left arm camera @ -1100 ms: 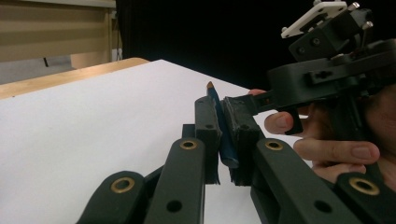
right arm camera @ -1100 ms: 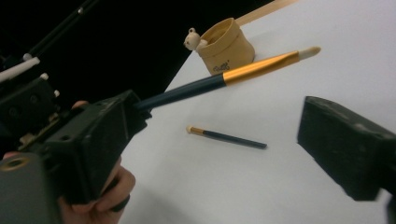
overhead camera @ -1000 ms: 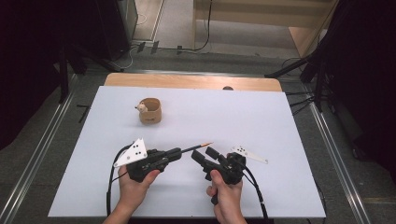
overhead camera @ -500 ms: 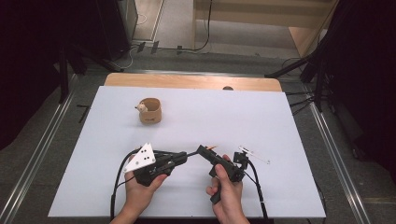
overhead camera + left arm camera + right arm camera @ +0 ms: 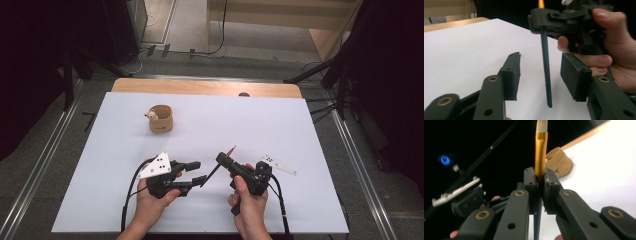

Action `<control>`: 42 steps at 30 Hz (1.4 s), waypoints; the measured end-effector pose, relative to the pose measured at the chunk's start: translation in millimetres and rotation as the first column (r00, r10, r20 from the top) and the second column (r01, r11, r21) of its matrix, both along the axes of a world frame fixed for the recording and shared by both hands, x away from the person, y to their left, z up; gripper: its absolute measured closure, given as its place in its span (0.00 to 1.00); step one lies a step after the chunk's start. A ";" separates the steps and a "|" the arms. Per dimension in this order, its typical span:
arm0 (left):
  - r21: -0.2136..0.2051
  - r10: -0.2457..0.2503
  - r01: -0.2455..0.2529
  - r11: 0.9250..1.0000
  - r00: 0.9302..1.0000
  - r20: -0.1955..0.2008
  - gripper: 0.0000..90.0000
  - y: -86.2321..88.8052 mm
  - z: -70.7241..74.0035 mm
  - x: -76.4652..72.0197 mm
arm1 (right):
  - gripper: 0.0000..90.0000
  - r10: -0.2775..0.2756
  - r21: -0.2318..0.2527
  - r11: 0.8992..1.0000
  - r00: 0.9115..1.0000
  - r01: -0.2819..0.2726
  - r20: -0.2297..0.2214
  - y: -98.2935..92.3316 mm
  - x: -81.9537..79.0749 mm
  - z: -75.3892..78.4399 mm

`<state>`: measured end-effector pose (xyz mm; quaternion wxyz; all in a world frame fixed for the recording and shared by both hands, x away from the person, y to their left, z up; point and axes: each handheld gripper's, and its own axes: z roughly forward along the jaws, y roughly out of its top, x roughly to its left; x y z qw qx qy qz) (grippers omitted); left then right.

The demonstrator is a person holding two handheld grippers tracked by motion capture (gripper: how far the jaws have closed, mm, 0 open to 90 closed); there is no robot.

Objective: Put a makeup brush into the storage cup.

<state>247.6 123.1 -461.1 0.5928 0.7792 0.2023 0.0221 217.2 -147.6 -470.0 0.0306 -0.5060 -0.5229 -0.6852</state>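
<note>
Dark-handled paintbrush, gold ferrule, tilted above table.

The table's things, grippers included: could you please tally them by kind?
Brush: 1
Cup: 1
Grippers: 2, left gripper and right gripper
Total: 4

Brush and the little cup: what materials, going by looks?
Brush: dark glossy handle, likely lacquered wood; gold ferrule looks metal, shiny; pale bristle tip. Cup: tan, matte, probably wood or ceramic; too small to tell.
</note>
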 end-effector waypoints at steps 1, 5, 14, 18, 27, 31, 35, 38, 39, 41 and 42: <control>0.009 -0.005 0.005 1.000 1.000 -0.001 0.55 -0.7 -0.1 0.0 | 0.94 -0.004 -0.082 0.997 0.999 0.008 0.048 4.8 -3.2 7.0; 0.017 -0.018 0.019 1.000 1.000 -0.014 0.58 -3.3 1.5 -1.2 | 0.94 0.001 -0.209 0.978 0.992 0.025 0.124 14.1 -8.6 15.6; 0.049 -0.024 0.025 0.998 1.000 -0.013 0.69 -9.8 5.8 -5.1 | 0.94 0.079 -0.329 0.944 0.977 -0.010 0.198 33.8 -14.5 18.7; 0.050 -0.033 0.034 0.998 0.999 -0.026 0.71 -11.2 6.2 -5.5 | 0.94 0.100 -0.357 0.934 0.970 -0.015 0.222 39.1 -17.2 21.5; 0.048 -0.048 0.050 0.998 0.997 -0.056 0.84 -14.5 6.4 -5.5 | 0.94 0.122 -0.391 0.920 0.965 -0.023 0.230 44.5 -18.6 20.2; 0.051 -0.045 0.049 0.998 0.997 -0.061 0.91 -13.2 5.3 -4.0 | 0.93 0.136 -0.389 0.921 0.964 -0.038 0.227 44.3 -17.3 19.4; 0.048 -0.054 0.057 0.997 0.996 -0.065 0.92 -12.6 4.0 -3.1 | 0.72 0.129 -0.387 0.922 0.962 -0.027 0.242 42.3 -15.1 18.5; 0.042 -0.047 0.050 0.998 0.996 -0.073 0.92 -8.6 2.1 -0.3 | 0.51 0.085 -0.411 0.911 0.958 0.037 0.274 38.4 -15.2 21.4; 0.042 -0.043 0.046 0.998 0.996 -0.075 0.92 -6.9 1.6 1.1 | 0.46 0.065 -0.408 0.911 0.956 0.060 0.285 35.4 -15.3 23.0; 0.041 -0.036 0.039 0.998 0.997 -0.074 0.92 -5.2 1.1 2.3 | 0.43 0.047 -0.404 0.911 0.955 0.080 0.294 32.0 -15.6 24.9; 0.039 -0.028 0.031 0.999 0.997 -0.073 0.92 -1.6 0.6 4.5 | 0.39 0.023 -0.400 0.910 0.949 0.110 0.314 23.7 -17.9 29.6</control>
